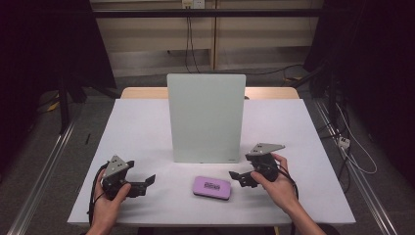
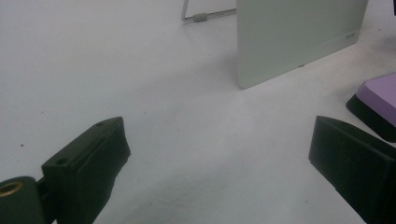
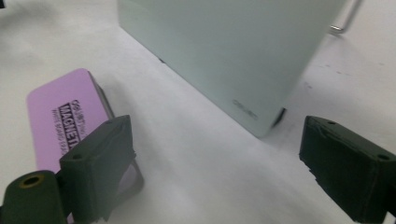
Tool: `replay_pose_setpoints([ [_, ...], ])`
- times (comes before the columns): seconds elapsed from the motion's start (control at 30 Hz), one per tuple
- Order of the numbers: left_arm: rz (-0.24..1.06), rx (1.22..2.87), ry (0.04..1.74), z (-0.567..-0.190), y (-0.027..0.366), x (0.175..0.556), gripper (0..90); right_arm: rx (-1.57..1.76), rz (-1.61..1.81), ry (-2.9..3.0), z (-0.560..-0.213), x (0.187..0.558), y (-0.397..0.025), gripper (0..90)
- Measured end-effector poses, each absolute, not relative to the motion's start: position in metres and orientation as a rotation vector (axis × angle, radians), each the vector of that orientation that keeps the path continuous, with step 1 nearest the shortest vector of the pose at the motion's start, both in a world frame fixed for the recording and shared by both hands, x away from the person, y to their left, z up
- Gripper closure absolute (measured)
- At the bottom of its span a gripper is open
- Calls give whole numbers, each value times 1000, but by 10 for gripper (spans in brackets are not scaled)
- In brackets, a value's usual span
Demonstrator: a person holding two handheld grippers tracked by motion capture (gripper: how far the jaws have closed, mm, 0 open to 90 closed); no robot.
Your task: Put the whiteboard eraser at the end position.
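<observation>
purple magnetic eraser [image 1: 211,187] flat on white table [image 1: 147,127], just in front of upright whiteboard [image 1: 205,117], between both grippers. lies left of right gripper [image 1: 239,177], just beside its near jaw; no contact seen. right gripper released, jaws wide, aimed at eraser and board edge. left gripper [image 1: 147,182] also spread wide, nothing held, eraser corner [image 2: 373,100] ahead to its right. judged step: approach before pickup, likely by right gripper. next move calls for swinging jaws over eraser, straddling short sides, lowering, then closing.
</observation>
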State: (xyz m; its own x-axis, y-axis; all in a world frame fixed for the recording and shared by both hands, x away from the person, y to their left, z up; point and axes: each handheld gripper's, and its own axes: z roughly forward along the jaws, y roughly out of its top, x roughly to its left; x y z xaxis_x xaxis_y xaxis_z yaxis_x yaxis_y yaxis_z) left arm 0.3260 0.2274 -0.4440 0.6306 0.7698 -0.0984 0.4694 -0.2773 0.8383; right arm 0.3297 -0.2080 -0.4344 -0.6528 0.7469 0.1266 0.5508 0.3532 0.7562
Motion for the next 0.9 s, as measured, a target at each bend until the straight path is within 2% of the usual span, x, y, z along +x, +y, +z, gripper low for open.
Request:
replay_pose_setpoints([
  [0.9,427,1919,999,-444,230,325,45,1384,1191,2097,-450,302,-277,104],
])
